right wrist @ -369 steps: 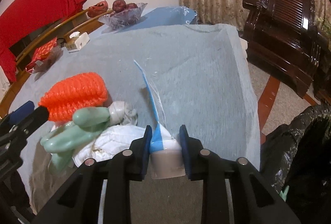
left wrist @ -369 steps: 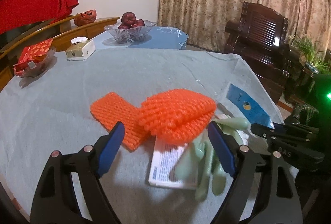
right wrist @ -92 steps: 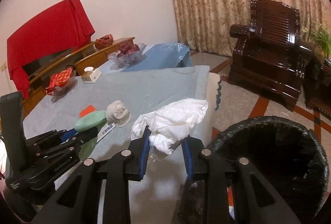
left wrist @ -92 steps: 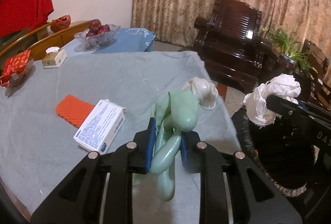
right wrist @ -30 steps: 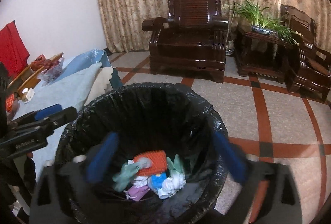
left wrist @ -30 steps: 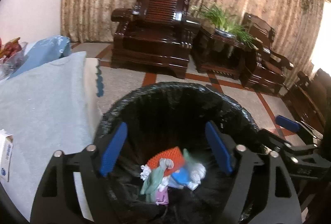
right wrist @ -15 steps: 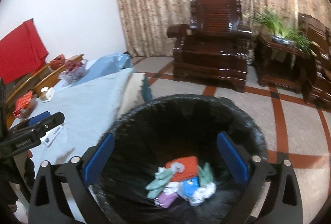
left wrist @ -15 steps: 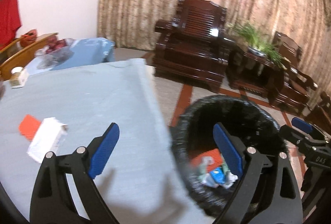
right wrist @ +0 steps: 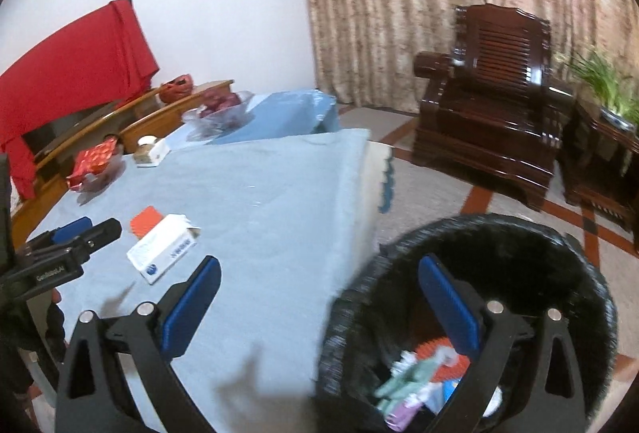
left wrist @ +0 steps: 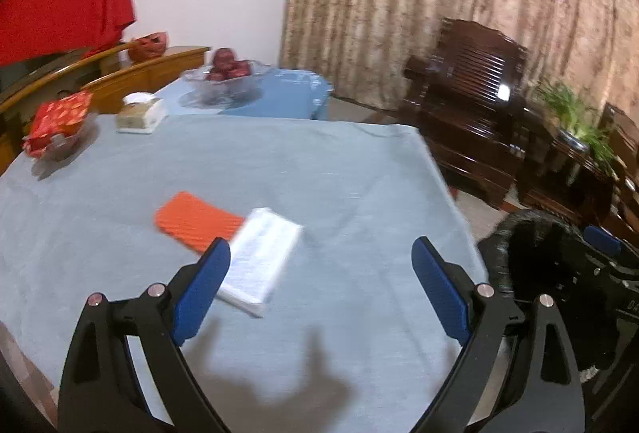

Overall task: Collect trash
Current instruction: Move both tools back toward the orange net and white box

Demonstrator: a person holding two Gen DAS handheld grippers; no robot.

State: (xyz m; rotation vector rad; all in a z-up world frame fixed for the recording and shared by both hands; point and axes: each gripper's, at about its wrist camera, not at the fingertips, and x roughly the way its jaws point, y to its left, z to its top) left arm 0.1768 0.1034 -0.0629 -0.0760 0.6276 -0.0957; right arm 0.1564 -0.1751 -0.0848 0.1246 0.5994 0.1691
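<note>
A white carton [left wrist: 261,260] lies on the grey-blue tablecloth [left wrist: 279,169], overlapping a flat orange foam net [left wrist: 195,219]. My left gripper [left wrist: 319,277] hovers open over the table just right of the carton, nothing between its blue pads. The same carton [right wrist: 163,247] and orange net [right wrist: 144,219] show in the right wrist view, left of centre. My right gripper [right wrist: 319,295] is open and empty, straddling the table's corner and the black-lined bin [right wrist: 519,245]. Inside the bin lie an orange net, green gloves and crumpled paper [right wrist: 423,377].
At the table's far side stand a glass fruit bowl [left wrist: 225,79], a tissue box [left wrist: 139,115] and a dish with a red packet [left wrist: 60,129]. Dark wooden armchairs [right wrist: 491,101] and a plant [right wrist: 607,81] stand beyond the bin on the tiled floor.
Both grippers have swung left from above the bin back toward the table. The carton and orange net have come into the left wrist view; the bin has slid to the right edge.
</note>
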